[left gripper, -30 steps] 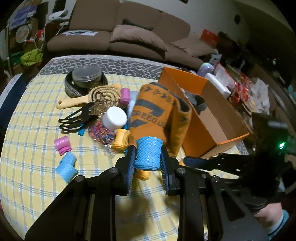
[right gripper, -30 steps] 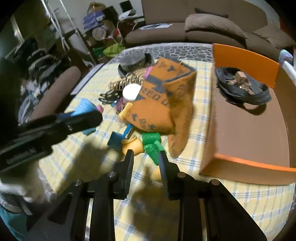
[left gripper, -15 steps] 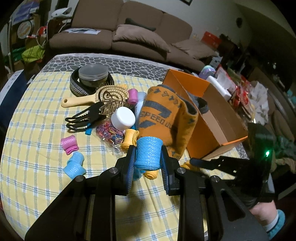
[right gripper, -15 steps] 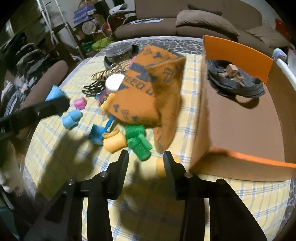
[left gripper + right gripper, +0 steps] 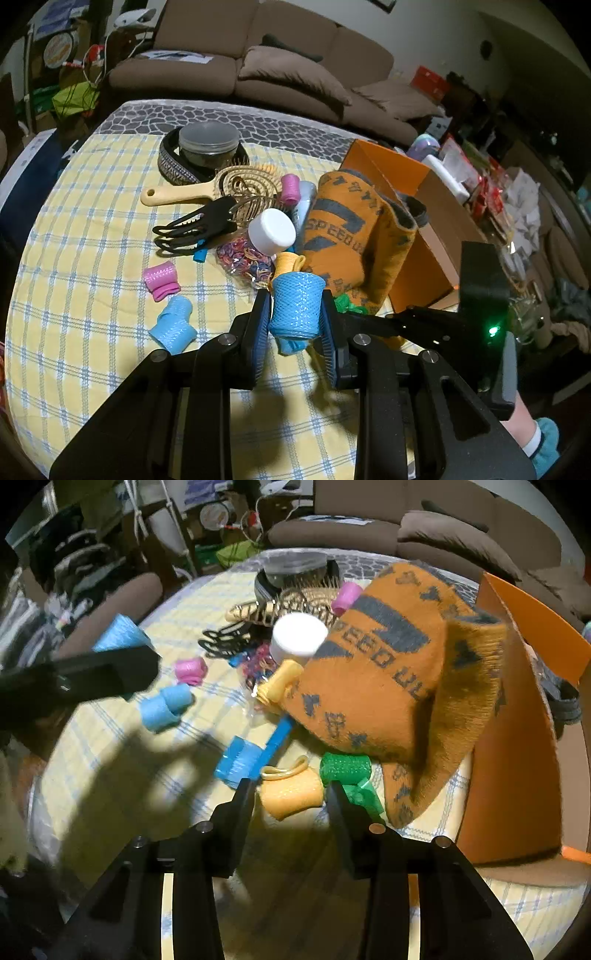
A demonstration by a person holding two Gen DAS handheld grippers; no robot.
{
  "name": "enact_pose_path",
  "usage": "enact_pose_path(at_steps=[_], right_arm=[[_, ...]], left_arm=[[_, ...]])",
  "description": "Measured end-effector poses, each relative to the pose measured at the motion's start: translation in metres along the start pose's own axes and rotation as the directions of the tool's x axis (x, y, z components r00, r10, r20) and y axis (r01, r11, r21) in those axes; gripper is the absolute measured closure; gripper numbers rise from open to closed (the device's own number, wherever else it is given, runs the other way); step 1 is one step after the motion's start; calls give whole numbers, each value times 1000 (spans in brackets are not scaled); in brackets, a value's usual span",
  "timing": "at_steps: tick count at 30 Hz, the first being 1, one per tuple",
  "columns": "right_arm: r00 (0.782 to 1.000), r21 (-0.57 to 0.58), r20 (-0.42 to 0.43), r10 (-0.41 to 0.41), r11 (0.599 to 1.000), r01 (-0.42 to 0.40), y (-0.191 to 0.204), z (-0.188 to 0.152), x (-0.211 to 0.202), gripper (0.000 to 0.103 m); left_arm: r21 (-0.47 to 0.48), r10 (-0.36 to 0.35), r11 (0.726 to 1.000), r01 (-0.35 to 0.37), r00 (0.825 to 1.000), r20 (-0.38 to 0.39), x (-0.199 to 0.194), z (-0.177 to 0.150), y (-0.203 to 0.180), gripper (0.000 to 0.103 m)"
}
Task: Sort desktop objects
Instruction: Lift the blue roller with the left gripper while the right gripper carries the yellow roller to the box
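Note:
My left gripper (image 5: 295,325) is shut on a blue mesh hair roller (image 5: 297,306), held above the yellow checked tablecloth (image 5: 74,350). In the right wrist view that roller (image 5: 118,631) shows at the far left. My right gripper (image 5: 291,805) points down over the pile with its jaws apart. A yellow roller (image 5: 291,797) lies on the cloth between its fingers, and the pads do not press on it. A green roller (image 5: 345,768) lies just right of it, and a blue comb (image 5: 243,757) just left.
An orange patterned sock (image 5: 388,672) leans on the open orange box (image 5: 517,720) at the right. Pink roller (image 5: 160,280), blue roller (image 5: 173,325), white-capped jar (image 5: 271,230), black clip (image 5: 195,229), wooden brush (image 5: 207,188) and round tin (image 5: 208,142) crowd the middle.
My right gripper has sunk towards the pile and its jaws have widened, so the yellow roller now lies between its fingers. The left gripper keeps its grip on the blue roller.

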State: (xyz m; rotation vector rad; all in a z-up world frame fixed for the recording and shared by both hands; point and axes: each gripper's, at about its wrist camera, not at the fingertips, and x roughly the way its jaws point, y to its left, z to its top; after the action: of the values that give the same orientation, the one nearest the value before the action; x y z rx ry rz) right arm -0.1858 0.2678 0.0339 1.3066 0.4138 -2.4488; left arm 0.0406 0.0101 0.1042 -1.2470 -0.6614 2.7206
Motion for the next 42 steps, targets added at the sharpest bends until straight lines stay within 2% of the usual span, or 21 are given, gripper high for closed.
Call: enact_pose_path(at_steps=[6,7,8,9,14,21,27,37,42], right_arm=[[1000,-49,13,-7,999,7,5,1,4,55],[1000,-50,14,-6,999,6,5,1,4,57],[1000,-51,16,-4,999,5,5,0,4,65],[1000,-56,16,-5,998,6,5,0,3,67],[999,-64,42,3,998,0,4,1,-9,67],[980,-8,198,31,1000,-30,-16,7,-72,67],[952,83,303,-49,996,25,-53,-1,-119,67],[952,235,244,-185,964,127,-118,-31,-144,67],[952,258,226,-205,955,145,-136,-41,-149,67]], left_arm=[[5,-10,1000,10,1000,-3,2,1,-4,79],[6,-11,1000,11,1000,-3,2,1,-4,79],[5,-12,1000,12,1000,-3,3,1,-5,79],[5,-13,1000,13,1000,-2,3,1,-6,79],[-3,-27,1000,27,1000,14,1,4,-13,79],[19,-78,997,77,996,43,3,12,-42,79],[51,-131,990,129,990,48,16,14,-79,79],[124,-193,975,187,980,39,54,19,-146,79],[152,-199,969,194,980,20,67,15,-167,79]])
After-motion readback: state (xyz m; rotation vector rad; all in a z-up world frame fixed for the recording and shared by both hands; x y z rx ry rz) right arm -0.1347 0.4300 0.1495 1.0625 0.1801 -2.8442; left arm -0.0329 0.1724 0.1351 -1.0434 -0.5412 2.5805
